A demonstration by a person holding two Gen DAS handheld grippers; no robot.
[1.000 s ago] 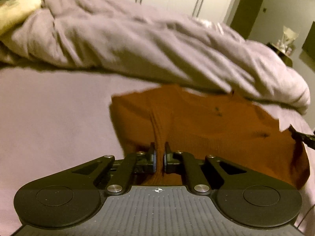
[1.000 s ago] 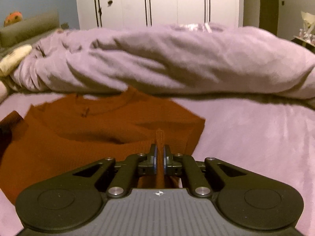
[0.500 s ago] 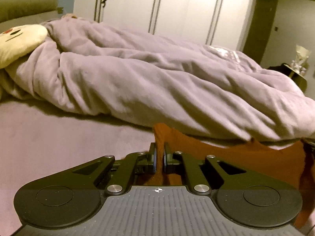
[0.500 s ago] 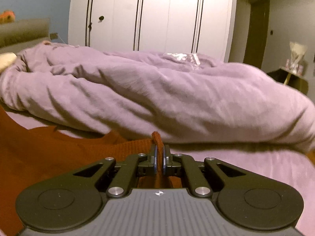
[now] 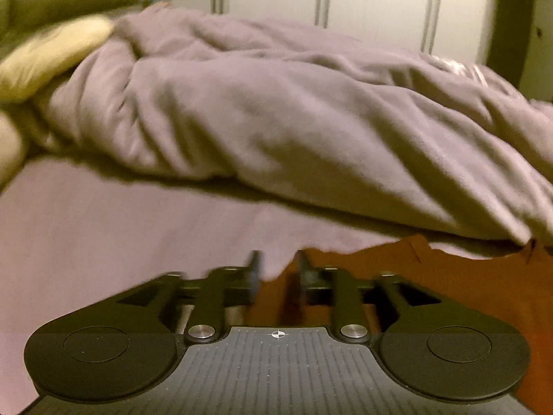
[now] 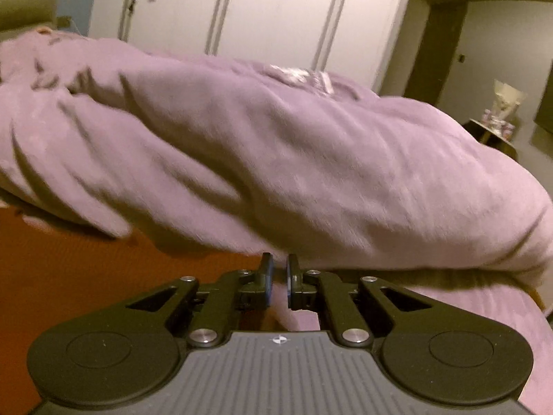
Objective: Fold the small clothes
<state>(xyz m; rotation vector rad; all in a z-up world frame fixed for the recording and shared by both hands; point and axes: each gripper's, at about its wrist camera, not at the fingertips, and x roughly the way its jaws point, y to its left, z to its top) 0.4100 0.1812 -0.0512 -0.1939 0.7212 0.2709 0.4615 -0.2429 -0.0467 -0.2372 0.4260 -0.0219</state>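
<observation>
A rust-orange knit garment [image 5: 432,287] lies flat on the purple bed sheet [image 5: 103,235], its far edge near the rumpled duvet. My left gripper [image 5: 278,264] hovers over the garment's left corner. Its jaws are opening; a fold of the cloth still rises in the gap, close to the right finger, and neither pad presses on it. In the right wrist view the garment [image 6: 86,269] spreads to the left. My right gripper [image 6: 279,273] is at the garment's right edge. Its jaws are opening by a narrow gap, with no cloth pinched between them.
A bulky purple duvet [image 5: 276,121] lies bunched across the bed just beyond the garment and also fills the right wrist view [image 6: 276,155]. A yellow plush pillow [image 5: 52,58] sits at the far left. White wardrobe doors [image 6: 276,10] stand behind, and a small side table [image 6: 497,131] is at the right.
Both grippers, shut on the garment's edge, carried it toward the duvet. Both pairs of jaws have now parted, the left wider, and the cloth has dropped from their grip.
</observation>
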